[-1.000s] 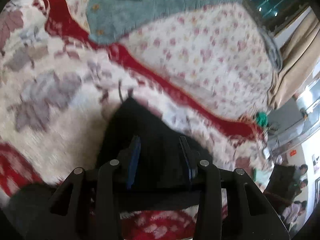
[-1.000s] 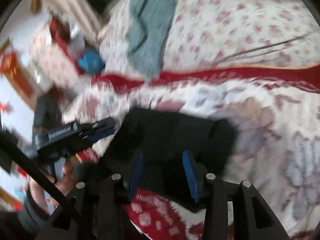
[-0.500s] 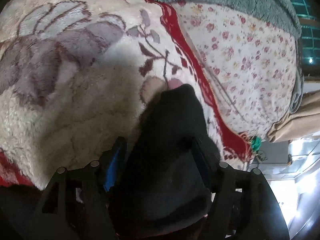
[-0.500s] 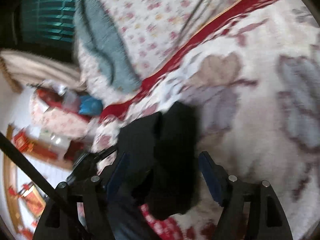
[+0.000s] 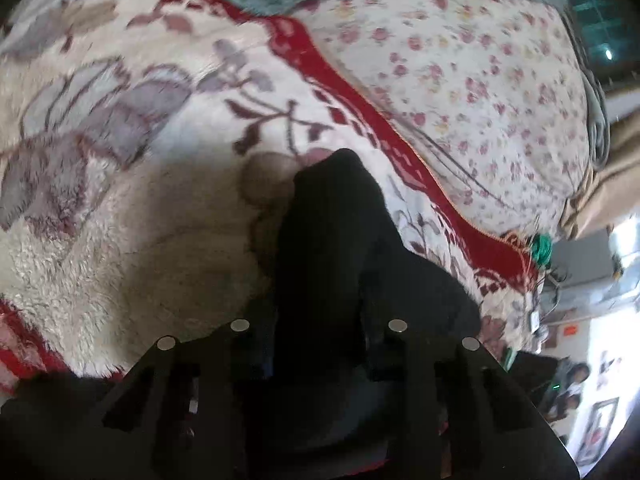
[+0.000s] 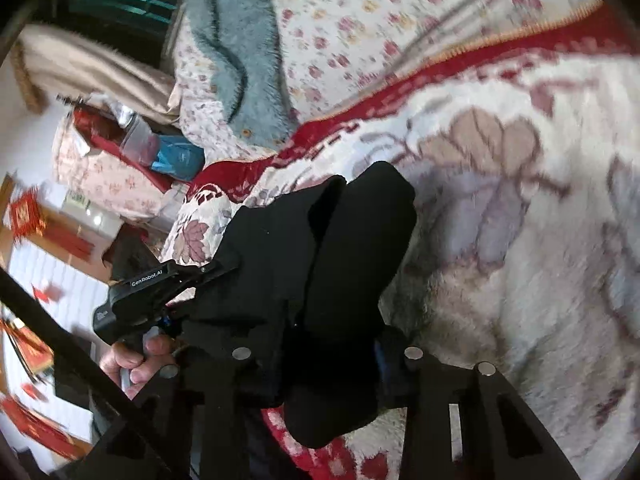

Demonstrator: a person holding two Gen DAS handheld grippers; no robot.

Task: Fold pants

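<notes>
Pants (image 5: 328, 240): plain black. Plush blanket (image 5: 120, 240): cream ground, grey-mauve leaf motifs, red border; quilt (image 5: 480, 80): white with small pink flowers. Fuzzy garment (image 6: 236, 40): grey-blue; both gripper frames: black.

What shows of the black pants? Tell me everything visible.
The black pants are plain, dark, soft matte fabric, bunched into thick folds with no seams or pockets discernible. They rest on the fluffy floral blanket. The left gripper and the right gripper each have cloth between their fingers, with folds draped over the fingers and hiding their pads. One lobe points toward the red border.
</notes>
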